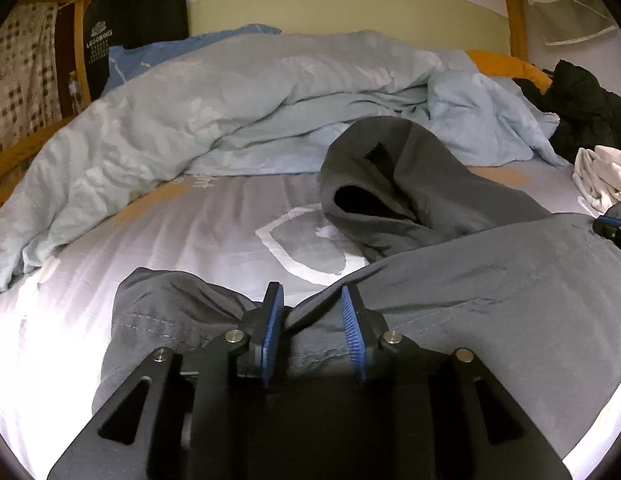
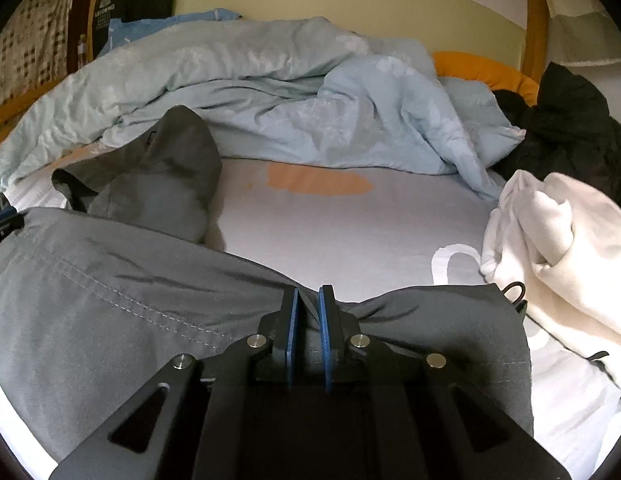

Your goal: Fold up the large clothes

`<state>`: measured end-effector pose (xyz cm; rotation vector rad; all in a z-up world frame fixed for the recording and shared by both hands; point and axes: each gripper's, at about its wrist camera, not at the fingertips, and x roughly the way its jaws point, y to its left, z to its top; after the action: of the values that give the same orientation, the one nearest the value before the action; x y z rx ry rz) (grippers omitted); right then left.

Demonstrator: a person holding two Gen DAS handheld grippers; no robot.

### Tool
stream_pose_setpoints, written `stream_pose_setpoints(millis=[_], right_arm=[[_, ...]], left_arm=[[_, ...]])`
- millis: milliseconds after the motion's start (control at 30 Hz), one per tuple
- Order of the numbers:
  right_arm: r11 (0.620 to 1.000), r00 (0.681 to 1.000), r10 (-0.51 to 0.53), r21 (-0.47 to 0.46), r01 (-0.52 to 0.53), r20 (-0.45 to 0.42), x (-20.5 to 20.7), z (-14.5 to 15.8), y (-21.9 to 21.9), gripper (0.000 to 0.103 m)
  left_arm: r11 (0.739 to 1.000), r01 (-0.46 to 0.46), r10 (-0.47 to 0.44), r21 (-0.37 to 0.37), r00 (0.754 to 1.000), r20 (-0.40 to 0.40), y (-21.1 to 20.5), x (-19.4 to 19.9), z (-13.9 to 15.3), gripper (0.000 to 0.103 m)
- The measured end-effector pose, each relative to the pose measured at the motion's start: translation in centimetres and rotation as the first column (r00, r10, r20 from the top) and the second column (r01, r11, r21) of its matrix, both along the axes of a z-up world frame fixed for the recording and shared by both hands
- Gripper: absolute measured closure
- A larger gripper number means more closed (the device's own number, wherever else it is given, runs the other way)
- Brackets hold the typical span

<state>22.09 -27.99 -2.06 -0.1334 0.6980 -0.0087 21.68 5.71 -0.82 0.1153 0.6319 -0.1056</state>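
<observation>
On the bed (image 1: pixel 90 300) we see a big grey jacket (image 1: pixel 490 300) lying spread out across the pale sheet. Its hood (image 1: pixel 374 184) sits further back, near the crumpled light blue blanket (image 1: pixel 230 100). Our left tongs (image 1: pixel 312 312) are apart, with a fold of the jacket's edge lying loose between them. Our right tongs (image 2: pixel 308 312) are only a little apart, and a bit of grey cloth sits in the small gap; we cannot tell if they press on it. A white piece of clothing (image 2: pixel 558 248) lies bunched up just beside the jacket on the right. A dark coat (image 2: pixel 566 128) is heaped at the back, next to an orange pillow (image 2: pixel 482 68).
</observation>
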Motion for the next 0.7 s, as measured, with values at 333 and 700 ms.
stream_pose_setpoints(millis=[333,700], right_arm=[[1.0,1.0,0.001,0.006,-0.001,0.001,-0.2,0.2,-0.1,0.089],[0.998,0.983,-0.05,-0.031,0.056,0.177,-3.2,2.6,0.2,0.026]], left_arm=[[1.0,-0.008,0.008,0.029,1.0,0.023,-0.3,-0.2,0.1,0.066],[0.994,-0.011,-0.025,0.112,0.948,0.318,-2.7,-6.3,4.8,0.015]])
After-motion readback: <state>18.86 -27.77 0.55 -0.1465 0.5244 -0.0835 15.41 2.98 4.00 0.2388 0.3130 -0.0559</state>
